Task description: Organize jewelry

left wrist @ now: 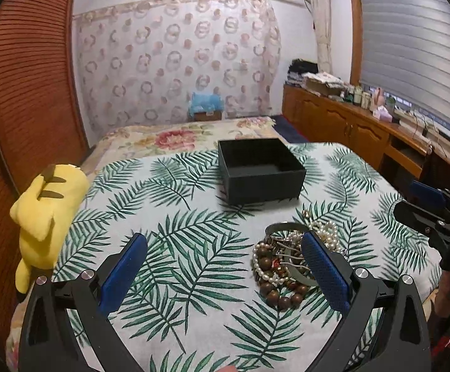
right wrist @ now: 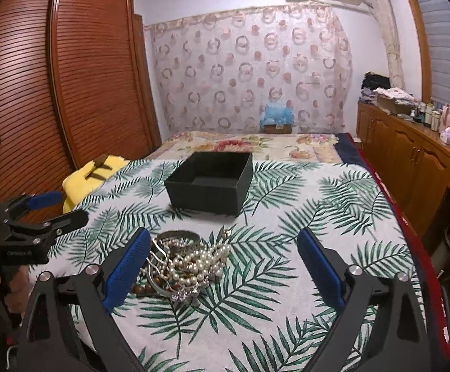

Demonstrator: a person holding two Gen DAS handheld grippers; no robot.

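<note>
Both jaws spread wide, nothing held: left hand-held gripper [left wrist: 225, 266], right hand-held gripper [right wrist: 225, 266] | jewelry pile [right wrist: 184, 263] tangled between them, black box [right wrist: 209, 183] just beyond | risk: lifting one strand drags the clump.
</note>
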